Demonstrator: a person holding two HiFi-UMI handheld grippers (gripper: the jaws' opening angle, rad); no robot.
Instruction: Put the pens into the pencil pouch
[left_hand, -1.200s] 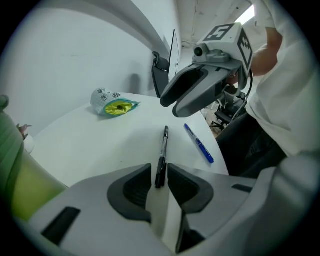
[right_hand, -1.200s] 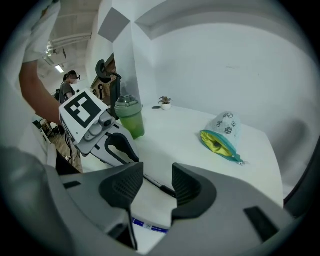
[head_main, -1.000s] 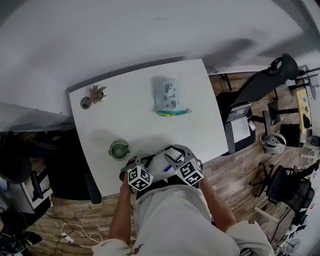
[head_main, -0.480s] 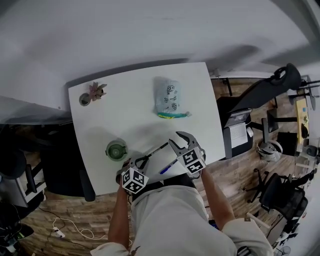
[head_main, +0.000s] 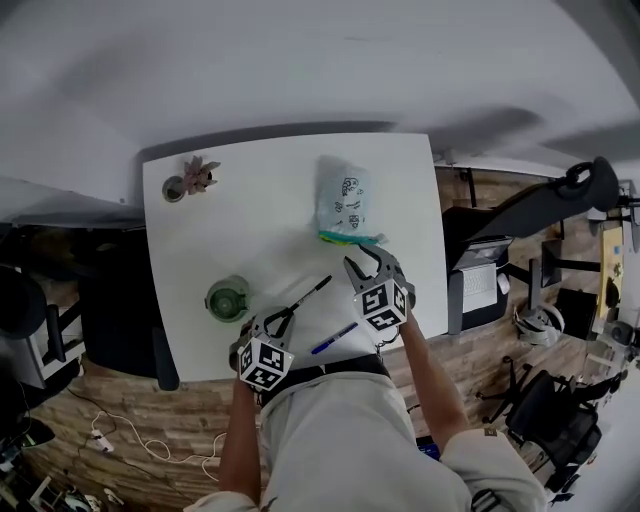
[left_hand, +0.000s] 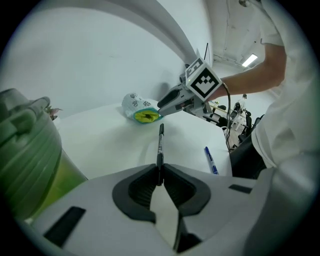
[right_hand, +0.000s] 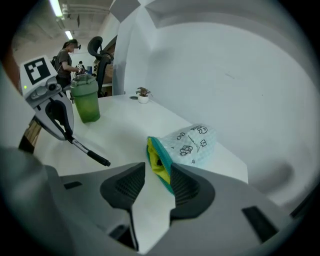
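Note:
In the head view my left gripper (head_main: 283, 318) is shut on the end of a black pen (head_main: 306, 295) that juts out over the white table (head_main: 200, 235). The left gripper view shows that black pen (left_hand: 160, 142) pinched between the left gripper (left_hand: 160, 171) pads. A blue pen (head_main: 333, 338) lies loose near the front edge. The pale blue pencil pouch (head_main: 345, 200) lies at the back with its yellow-lined mouth (right_hand: 156, 161) facing me. My right gripper (head_main: 366, 262) hovers at that mouth, jaws apart and closing, with the pouch's rim just beyond the right gripper (right_hand: 157, 172) tips and untouched.
A green lidded cup (head_main: 229, 298) stands left of the left gripper. A small potted plant (head_main: 190, 178) sits at the far left corner. Office chairs and a wooden floor lie past the table's right edge. A person (right_hand: 67, 55) stands far off.
My right gripper has travelled from the front edge, by the blue pen, up to the pouch's mouth. The left gripper has lifted slightly and rolled, black pen still in it.

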